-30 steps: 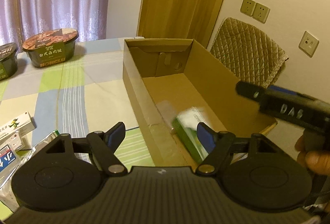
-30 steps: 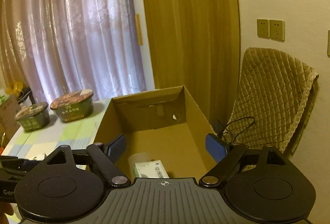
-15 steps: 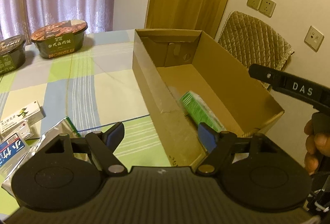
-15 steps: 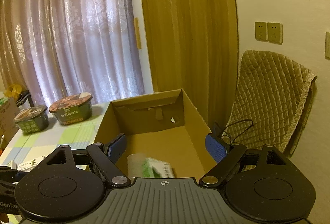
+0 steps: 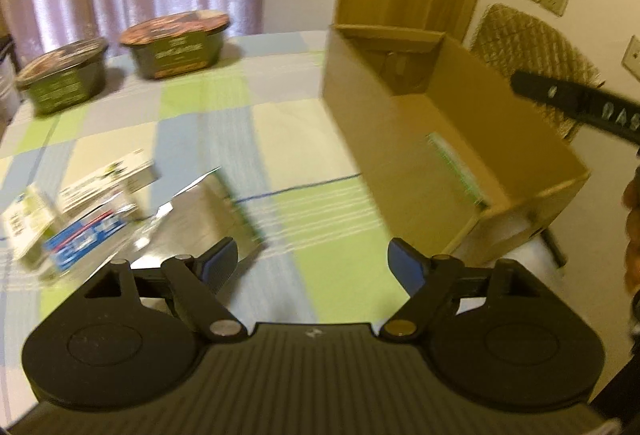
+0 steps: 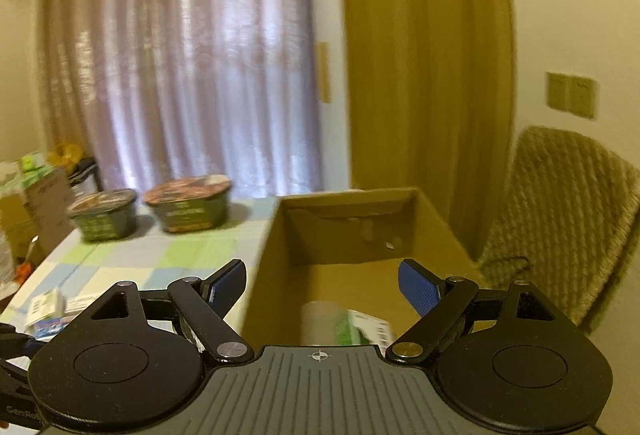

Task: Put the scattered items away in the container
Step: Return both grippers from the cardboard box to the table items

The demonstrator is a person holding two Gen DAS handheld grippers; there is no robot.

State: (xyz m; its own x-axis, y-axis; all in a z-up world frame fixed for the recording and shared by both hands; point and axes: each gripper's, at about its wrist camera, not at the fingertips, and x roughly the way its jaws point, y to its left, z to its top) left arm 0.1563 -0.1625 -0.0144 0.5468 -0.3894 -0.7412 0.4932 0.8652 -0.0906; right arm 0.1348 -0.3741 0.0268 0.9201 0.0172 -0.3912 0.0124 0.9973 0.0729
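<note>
An open cardboard box [image 5: 400, 155] [image 6: 344, 247] stands on the right of the checked tablecloth. Inside it lie a green-and-white carton [image 5: 456, 163] [image 6: 362, 327] and a pale round item [image 6: 318, 321]. My left gripper [image 5: 312, 263] is open and holds nothing; it hangs over the table to the left of the box. A silver foil pouch [image 5: 196, 211] lies just beyond its left finger. Past that are several small packets: a white-green one [image 5: 108, 179] and a blue one [image 5: 86, 239]. My right gripper [image 6: 322, 283] is open above the box's near end.
Two instant-noodle bowls [image 5: 176, 43] [image 5: 64, 79] stand at the table's far side by the curtain. A quilted chair [image 6: 560, 219] is behind the box on the right. The other gripper's black body [image 5: 580, 107] and a hand [image 5: 632, 227] show at the right edge.
My left gripper has swung left, away from the box and over the tablecloth, bringing the foil pouch and packets into view. The right gripper rose slightly; both views are motion-blurred.
</note>
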